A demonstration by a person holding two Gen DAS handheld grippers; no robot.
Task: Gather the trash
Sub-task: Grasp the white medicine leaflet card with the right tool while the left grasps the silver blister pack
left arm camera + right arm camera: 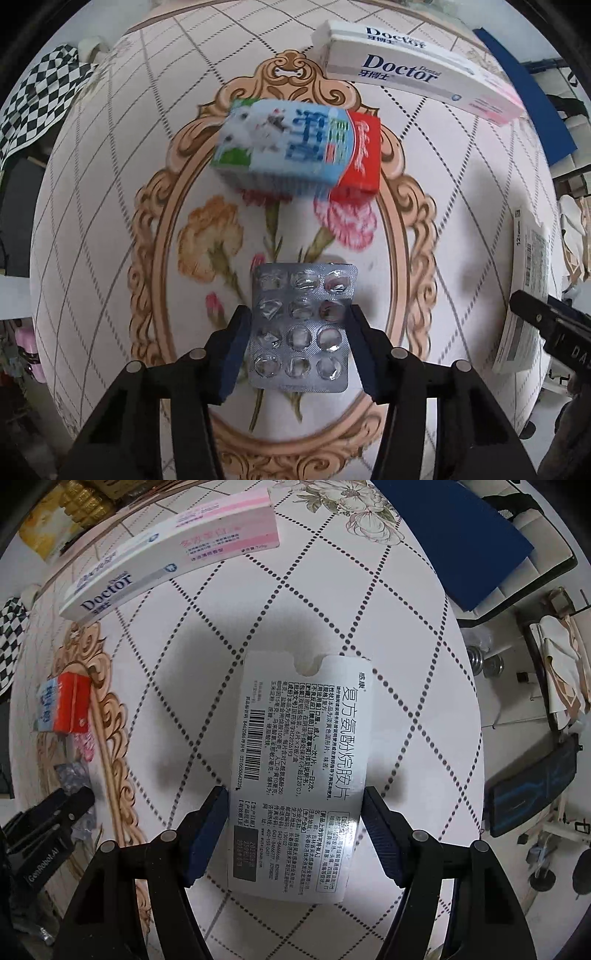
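far left in the left wrist view: a checkered cloth (pixel 33 107) off the edge of the round worktop (pixel 92 229), patterned with a grid and a gold-framed flower oval. at centre, left gripper (pixel 299 347) with jaws set on either side of an emptied silver pill sheet (pixel 302 325), blue pads touching its long edges, sheet lying flat over the painted flowers. beyond it, a blue-and-white carton (pixel 284 142) pressed against a red box (pixel 360 153), both resting on the upper rim of the oval frame. further up and to the right, a long white toothpaste box (pixel 413 70) marked "doctor", lying diagonally near the far rim. far right, edge of a white printed medicine box (pixel 524 288) with the other gripper's black body over it.

in the right wrist view, far left: same carton and red box (pixel 74 701) side by side, crumpled foil of the pill sheet (pixel 74 775) under the left gripper's black frame. upper left, toothpaste box (pixel 173 554) with its pink end pointing toward the centre. at centre, right gripper (pixel 295 830) with jaws clamped against both long sides of the flattened medicine box (pixel 299 775), printed face up, barcode toward the left, notched flap pointing away. cannot tell whether it is lifted off the worktop or lying on it. upper right, a dark blue sheet (pixel 454 535) hanging over the rim.
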